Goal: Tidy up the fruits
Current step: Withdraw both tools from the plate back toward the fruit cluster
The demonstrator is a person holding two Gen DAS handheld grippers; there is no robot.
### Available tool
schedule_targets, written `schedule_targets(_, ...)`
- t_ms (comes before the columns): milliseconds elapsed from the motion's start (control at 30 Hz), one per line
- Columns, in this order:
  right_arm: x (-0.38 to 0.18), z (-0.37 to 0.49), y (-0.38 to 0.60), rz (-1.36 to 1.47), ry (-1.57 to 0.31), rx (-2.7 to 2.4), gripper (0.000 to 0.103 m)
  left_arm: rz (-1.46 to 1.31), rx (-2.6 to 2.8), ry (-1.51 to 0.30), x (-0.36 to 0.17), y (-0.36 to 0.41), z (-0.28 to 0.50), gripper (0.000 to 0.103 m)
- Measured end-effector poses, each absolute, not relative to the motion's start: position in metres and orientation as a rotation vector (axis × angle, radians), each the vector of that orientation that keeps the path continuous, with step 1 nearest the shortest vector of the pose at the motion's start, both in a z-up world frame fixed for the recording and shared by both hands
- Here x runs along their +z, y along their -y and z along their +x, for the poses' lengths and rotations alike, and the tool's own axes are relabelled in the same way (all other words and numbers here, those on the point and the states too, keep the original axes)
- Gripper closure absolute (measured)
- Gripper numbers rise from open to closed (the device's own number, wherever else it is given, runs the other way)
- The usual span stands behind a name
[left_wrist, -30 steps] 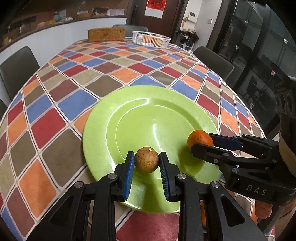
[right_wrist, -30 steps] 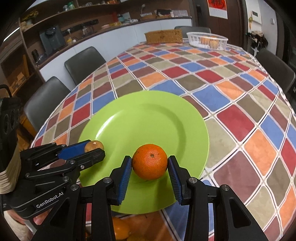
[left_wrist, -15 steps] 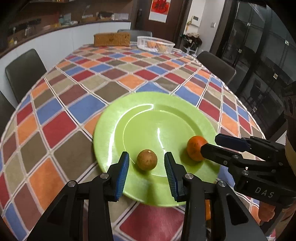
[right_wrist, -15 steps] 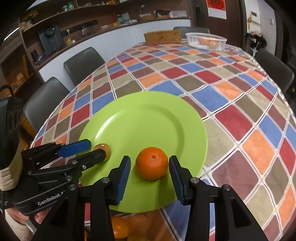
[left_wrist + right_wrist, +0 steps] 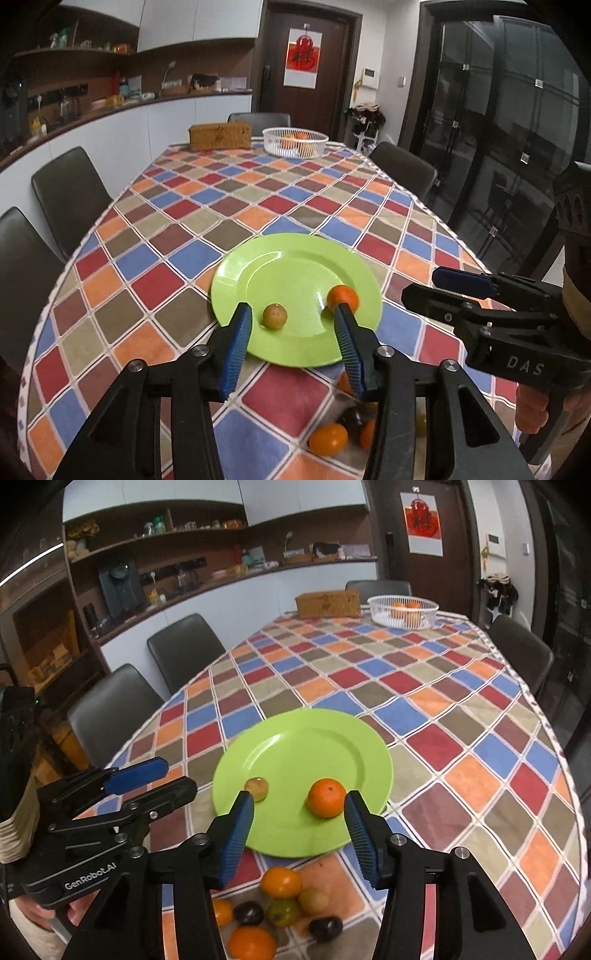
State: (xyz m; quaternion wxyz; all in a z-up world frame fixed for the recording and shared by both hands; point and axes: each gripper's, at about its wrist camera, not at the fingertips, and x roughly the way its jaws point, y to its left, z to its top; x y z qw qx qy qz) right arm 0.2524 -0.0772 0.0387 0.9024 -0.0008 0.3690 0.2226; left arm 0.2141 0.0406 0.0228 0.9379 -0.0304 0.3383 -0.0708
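Note:
A lime-green plate (image 5: 295,258) (image 5: 295,746) lies on the checkered tablecloth. On its near part rest a small brown round fruit (image 5: 274,316) (image 5: 257,788) and an orange (image 5: 343,297) (image 5: 327,797), a little apart. My left gripper (image 5: 291,314) (image 5: 179,775) hovers above and behind the brown fruit, jaws opening, pads touching nothing. My right gripper (image 5: 298,799) (image 5: 421,284) hangs likewise behind the orange, jaws opening and empty. A pile of loose fruits (image 5: 281,880) (image 5: 328,439), orange, dark and greenish, lies at the table's near edge below the grippers.
At the far end stand a white basket (image 5: 295,140) (image 5: 404,609) holding oranges and a wicker box (image 5: 220,136). Dark chairs (image 5: 184,650) line both sides of the table. A counter with shelves runs along the left wall; glass doors are at right.
Both grippers opened off their fruits and rose back from the plate. The brown fruit and the orange stay lying on the plate.

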Motion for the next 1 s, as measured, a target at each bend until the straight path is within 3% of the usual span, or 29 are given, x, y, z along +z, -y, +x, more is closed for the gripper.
schedule_targets(733, 0.048, 0.159, 0.096, 0.020, -0.741, 0.380, 0.042, 0.030, -0.165, -0.645, 0.029, -0.029, 0.123, 0.031)
schedule_targets(1000, 0.023, 0.142, 0.101, 0.016, -0.817, 0.355, 0.042, 0.053, -0.192, -0.718, 0.005, -0.023, 0.109, 0.029)
